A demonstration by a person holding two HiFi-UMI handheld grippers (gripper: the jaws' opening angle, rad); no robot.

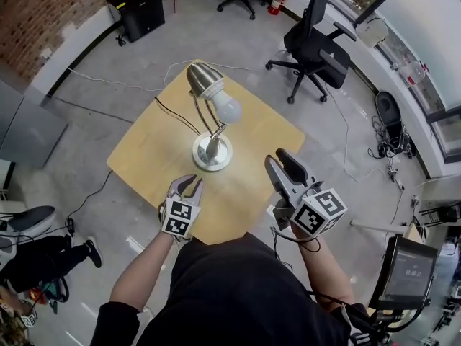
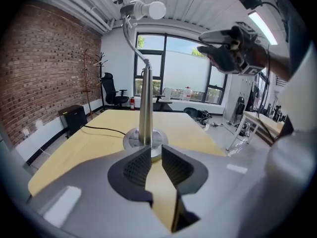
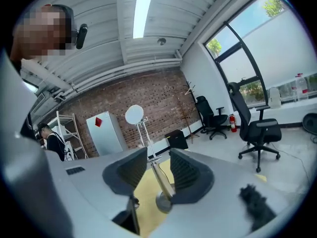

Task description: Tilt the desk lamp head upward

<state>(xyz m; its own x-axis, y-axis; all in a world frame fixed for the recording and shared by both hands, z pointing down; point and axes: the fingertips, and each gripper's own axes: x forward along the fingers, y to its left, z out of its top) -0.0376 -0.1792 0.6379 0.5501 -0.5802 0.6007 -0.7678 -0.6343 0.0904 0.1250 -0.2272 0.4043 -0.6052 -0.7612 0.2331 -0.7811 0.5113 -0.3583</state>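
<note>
Desk lamp [image 1: 212, 153] stands mid-frame on the square wooden table [image 1: 148, 150]. Below it, the left gripper [image 1: 193, 183] has its jaws slightly apart and the right gripper [image 1: 278, 158] wider. Both are empty, clear of the lamp.

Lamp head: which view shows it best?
Head view: the lamp head sits mid-frame, with the metal shade and bulb both clear from above. The left gripper view has the lamp head small at the top edge, seen from below. The right gripper view shows mainly the bulb, far off.
</note>
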